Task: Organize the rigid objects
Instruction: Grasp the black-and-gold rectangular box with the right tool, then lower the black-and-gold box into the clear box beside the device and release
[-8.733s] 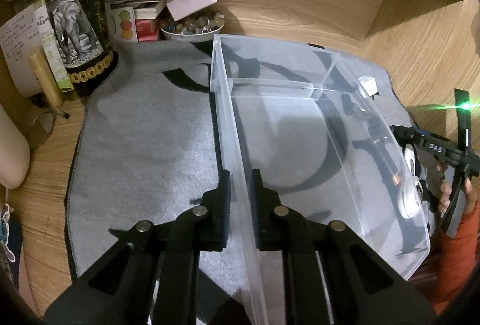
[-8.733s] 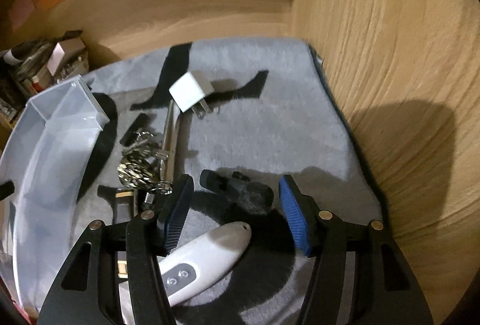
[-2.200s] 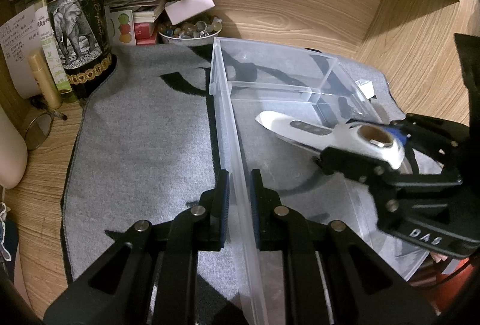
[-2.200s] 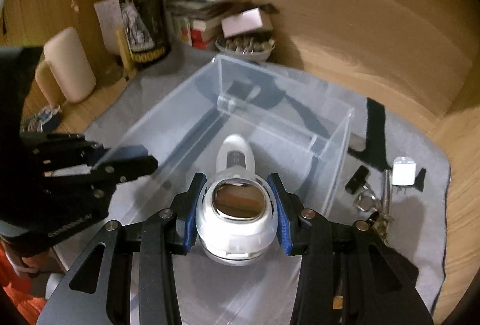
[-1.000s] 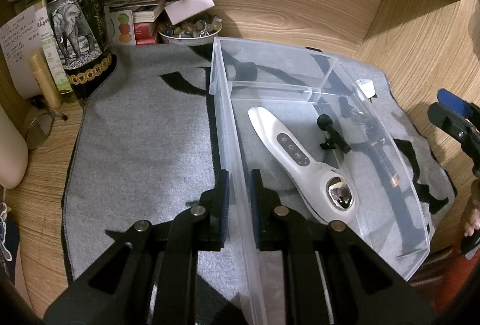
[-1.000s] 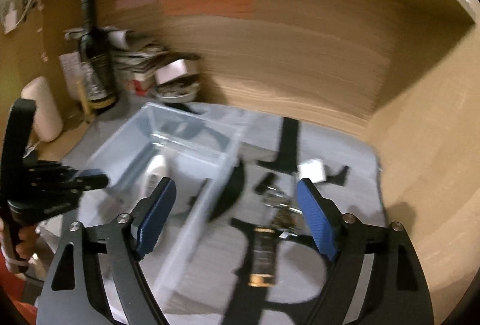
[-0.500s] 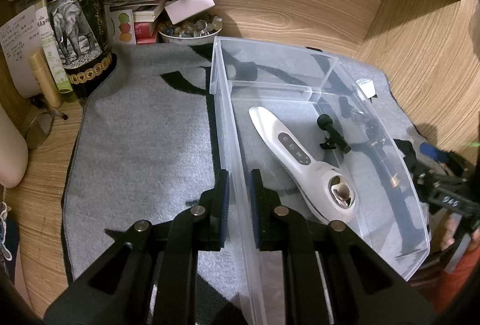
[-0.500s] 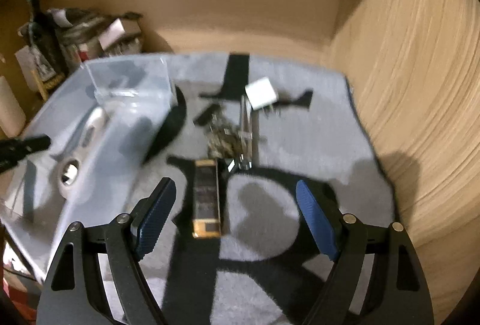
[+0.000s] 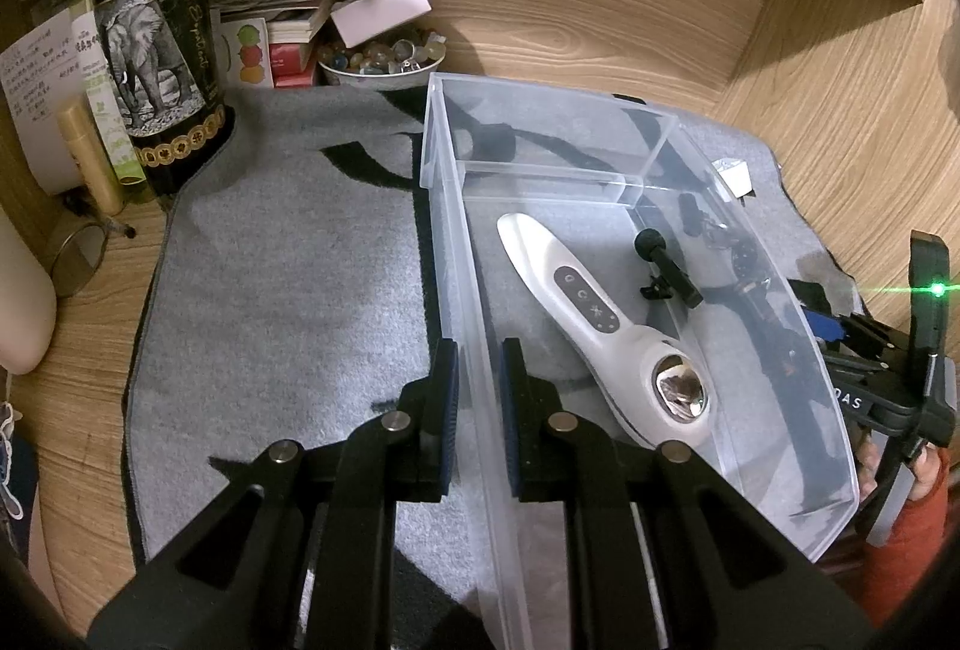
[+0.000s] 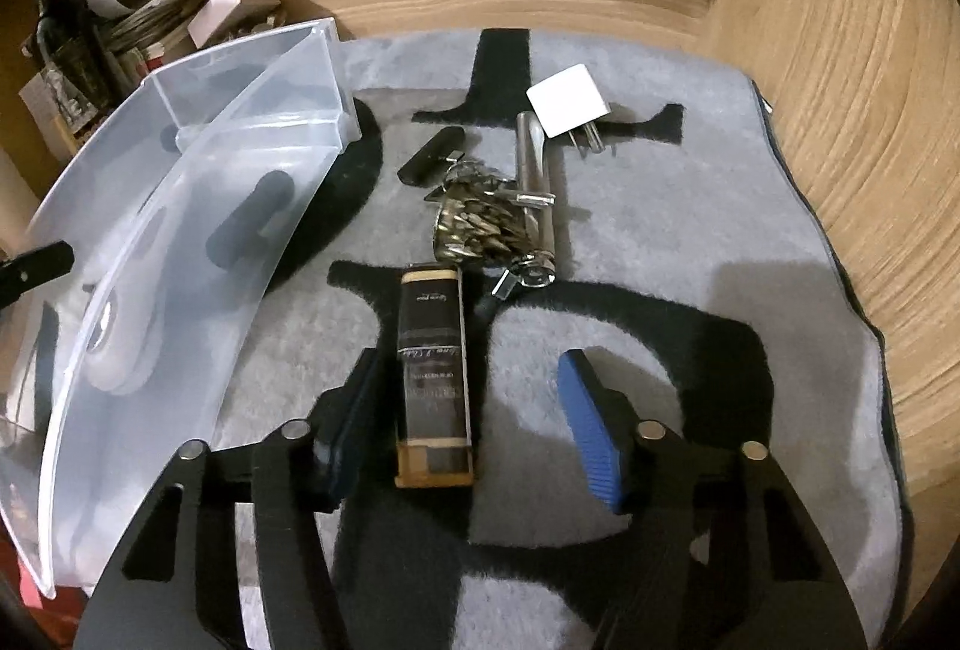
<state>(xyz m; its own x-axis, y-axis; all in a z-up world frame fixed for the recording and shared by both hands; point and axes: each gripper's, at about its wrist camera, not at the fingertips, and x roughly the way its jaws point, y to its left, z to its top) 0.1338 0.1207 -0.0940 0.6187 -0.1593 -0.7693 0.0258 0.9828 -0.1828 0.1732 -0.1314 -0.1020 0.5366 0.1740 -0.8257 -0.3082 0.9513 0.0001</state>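
Wood surface (image 9: 630, 8) carries a grey mat (image 9: 288, 254) with black markings. Clear plastic bin (image 9: 654, 158) sits on the mat; a divider walls off a small far compartment. In the large compartment: white handheld device (image 9: 591, 326) lying flat, small black clip mic (image 9: 663, 266) just beside it. Left gripper (image 9: 479, 380) fingers nearly closed, pinching the bin's left wall between the pads. Right gripper (image 10: 468, 416) fingers wide apart, holding nothing, low over the mat beside the bin; black-and-gold rectangular lighter-like bar (image 10: 433, 374) lies between them, close to the left pad, contact unclear. Past it on the mat: key bunch (image 10: 486, 224), silver metal bar (image 10: 531, 158), white plug adapter (image 10: 567, 107), small black stick (image 10: 432, 155). Wine bottle (image 9: 159, 32) and bowl of stones (image 9: 381, 59) at the back left.
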